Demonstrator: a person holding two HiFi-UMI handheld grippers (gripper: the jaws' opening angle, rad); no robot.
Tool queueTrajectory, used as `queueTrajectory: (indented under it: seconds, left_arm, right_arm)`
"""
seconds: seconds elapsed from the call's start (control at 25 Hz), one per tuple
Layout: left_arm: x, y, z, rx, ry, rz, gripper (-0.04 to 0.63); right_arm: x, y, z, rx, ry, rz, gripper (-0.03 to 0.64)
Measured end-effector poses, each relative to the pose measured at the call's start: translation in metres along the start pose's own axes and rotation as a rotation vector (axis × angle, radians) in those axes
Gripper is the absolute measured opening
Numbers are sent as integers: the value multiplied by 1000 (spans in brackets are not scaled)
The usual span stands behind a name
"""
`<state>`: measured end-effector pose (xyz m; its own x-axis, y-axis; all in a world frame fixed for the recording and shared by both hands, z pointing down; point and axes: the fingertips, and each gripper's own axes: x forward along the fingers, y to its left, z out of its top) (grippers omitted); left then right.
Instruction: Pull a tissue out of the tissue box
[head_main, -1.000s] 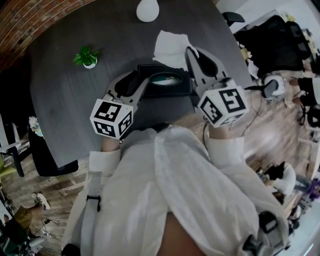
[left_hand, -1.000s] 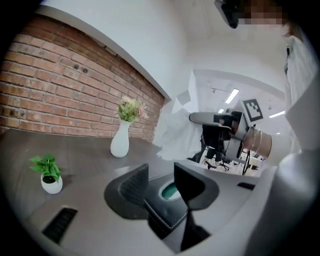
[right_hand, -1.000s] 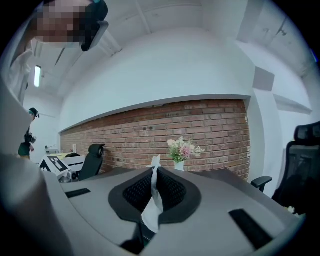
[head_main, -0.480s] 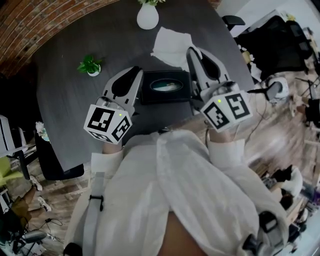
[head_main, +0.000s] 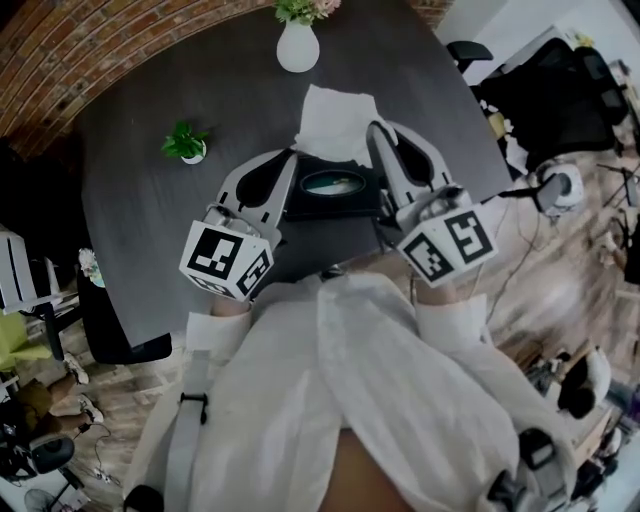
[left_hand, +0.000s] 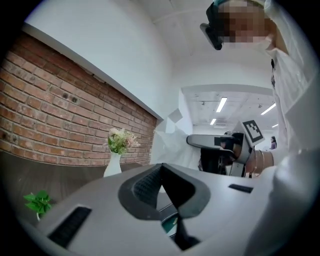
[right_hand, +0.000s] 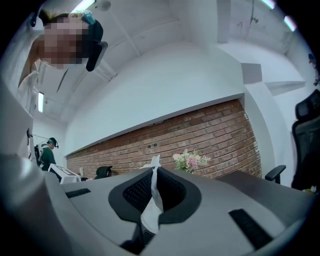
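"Two claws in view: what does each have?"

"The right claw (head_main: 372, 128) is clamped on the tissue (head_main: 335, 112), with a strip of it pinched between the jaws. The left claw (head_main: 291, 153) has just closed, with nothing between its jaws."

"And the tissue box (head_main: 332, 204)?"

"It sits on the dark tabletop (head_main: 150, 230) between both claws. The tissue spreads beyond its far edge, short of a white vase (head_main: 298, 48)."
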<state>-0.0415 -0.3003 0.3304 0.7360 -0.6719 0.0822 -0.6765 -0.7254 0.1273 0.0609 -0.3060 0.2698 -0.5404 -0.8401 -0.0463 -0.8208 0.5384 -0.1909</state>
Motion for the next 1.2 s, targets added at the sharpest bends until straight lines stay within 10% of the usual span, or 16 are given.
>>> queueTrajectory:
  seconds: [1.2]
  left_arm:
    - [4, -21, -2, -41, 0, 60, 5]
  right_arm:
    - [-29, -10, -22, 9, 54, 28, 9]
